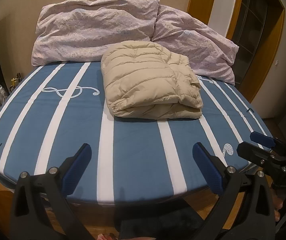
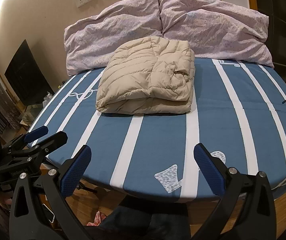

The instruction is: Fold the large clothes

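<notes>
Beyond both open tools (image 1: pixel 142 154) lies the folded jacket (image 1: pixel 151 84).

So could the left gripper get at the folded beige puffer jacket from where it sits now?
Probably yes. The left gripper is open and empty near the bed's foot edge, and only bare striped sheet lies between it and the jacket. It would need to move forward.

Your two wrist cameras are looking from the foot of the bed (image 1: pixel 139 140) toward the pillows (image 1: pixel 95 30), held back near its edge. The left one is sitting leftward, the right rightward; both are sharing the jacket (image 2: pixel 147 76).
</notes>
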